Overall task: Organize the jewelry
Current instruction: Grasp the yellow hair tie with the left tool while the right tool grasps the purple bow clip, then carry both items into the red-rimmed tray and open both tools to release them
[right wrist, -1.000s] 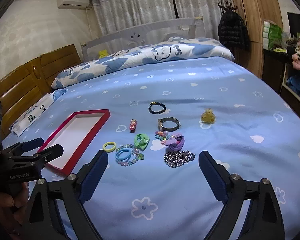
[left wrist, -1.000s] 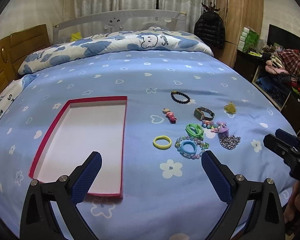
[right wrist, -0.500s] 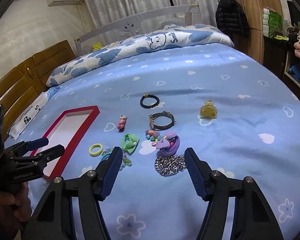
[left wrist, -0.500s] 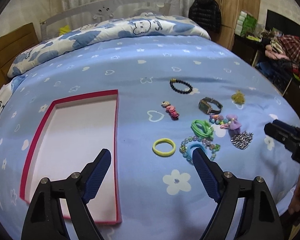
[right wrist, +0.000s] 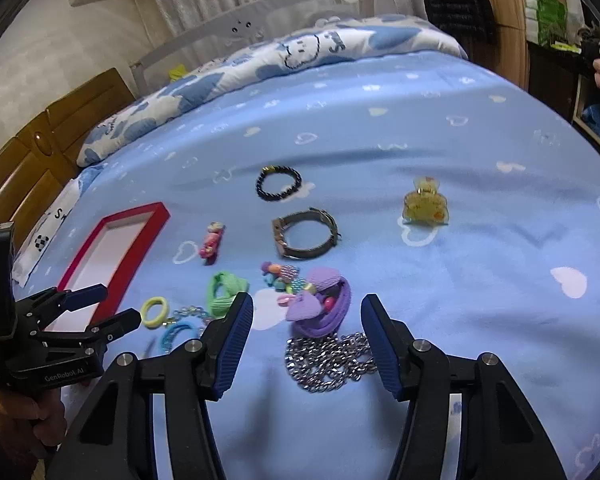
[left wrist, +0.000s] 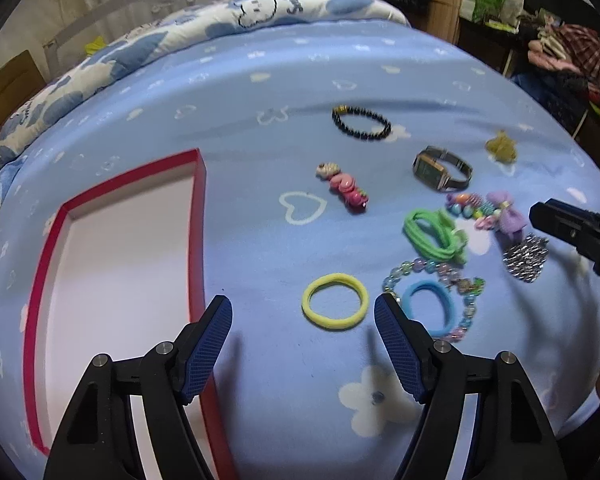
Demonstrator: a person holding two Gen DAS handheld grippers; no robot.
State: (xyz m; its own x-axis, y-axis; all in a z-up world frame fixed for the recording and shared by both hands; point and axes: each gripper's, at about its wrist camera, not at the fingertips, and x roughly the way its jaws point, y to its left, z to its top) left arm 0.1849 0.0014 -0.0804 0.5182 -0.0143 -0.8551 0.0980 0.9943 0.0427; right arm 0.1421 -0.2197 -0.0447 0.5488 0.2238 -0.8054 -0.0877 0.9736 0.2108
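Both hand-held grippers have come down and forward toward the spread of jewelry on the bed (left wrist: 260,92) over the last second, and both sets of jaws are closing from nearly full spread to a middling gap, with nothing pinched yet.

Nearest in the left wrist view, the left hand-held gripper (left wrist: 303,312) hangs over the blue sheet with the yellow hair tie (left wrist: 335,301) lying just ahead of its fingertips, not yet between the pads. The red-rimmed tray (left wrist: 196,216) sits just to its left, still empty.

In the right wrist view, the right hand-held gripper (right wrist: 307,314) frames the silver chain (right wrist: 332,360), which lies on the sheet between its fingers, with the purple scrunchie (right wrist: 324,312) touching the chain just beyond. The pads do not press on either.

I judge that each hand is lining up a first pick, yellow tie for the left, chain or scrunchie for the right, so the sorting into the tray has not begun.

Farther out lie the green hair tie (left wrist: 436,236), the blue hair tie (left wrist: 432,308) inside a clear bead bracelet (left wrist: 466,280), a pink hair clip (left wrist: 346,190), a wristwatch (left wrist: 440,168), a black bead bracelet (left wrist: 362,122) and a yellow claw clip (right wrist: 425,206).

Readable writing: "GenRobot.AI" on the left tool's body in the right wrist view; the quilt (right wrist: 308,50) print begins "Sm", the rest being unclear
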